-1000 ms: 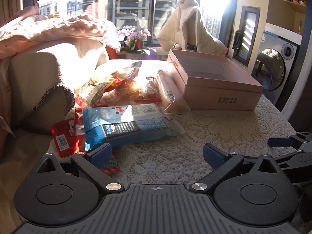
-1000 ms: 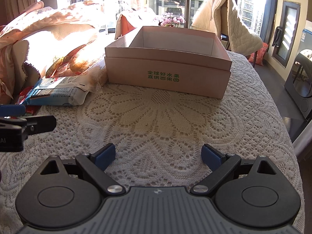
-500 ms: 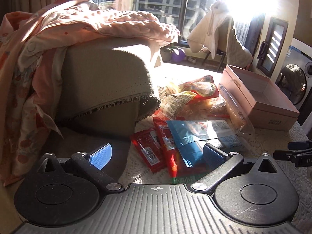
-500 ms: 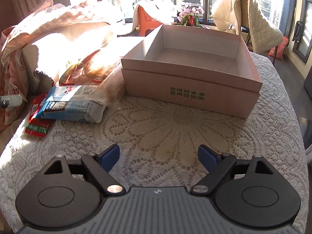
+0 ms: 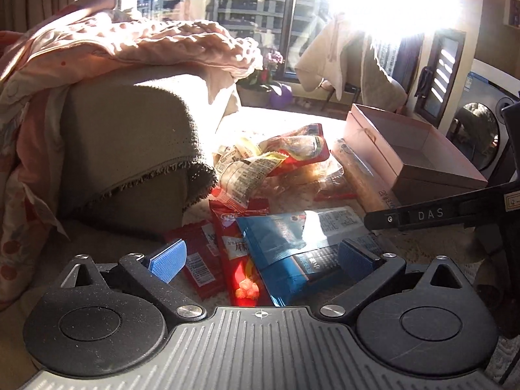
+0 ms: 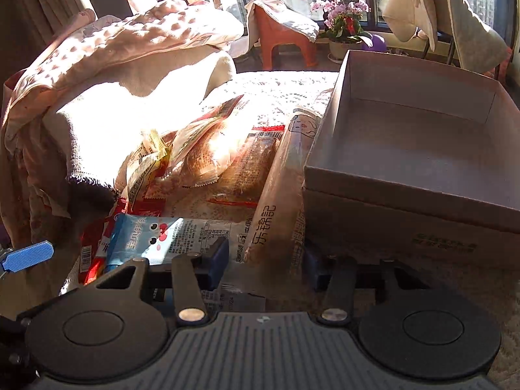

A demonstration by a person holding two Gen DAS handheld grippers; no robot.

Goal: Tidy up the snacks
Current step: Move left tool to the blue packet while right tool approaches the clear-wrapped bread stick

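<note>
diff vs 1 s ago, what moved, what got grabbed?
Right gripper swung from the bare lace toward the snack pile; its jaws have just been closing and now straddle the long clear-wrapped pack beside the box; contact looks likely but isn't certain. Left gripper shifted toward the pile, jaws open over the blue packet, gripping nothing. Box empty, snacks unmoved.

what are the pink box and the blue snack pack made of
Box: looks like matte paperboard; flat, folded walls, no shine. Blue pack: probably glossy plastic film; it wrinkles and throws a bright glare in the sun.
</note>
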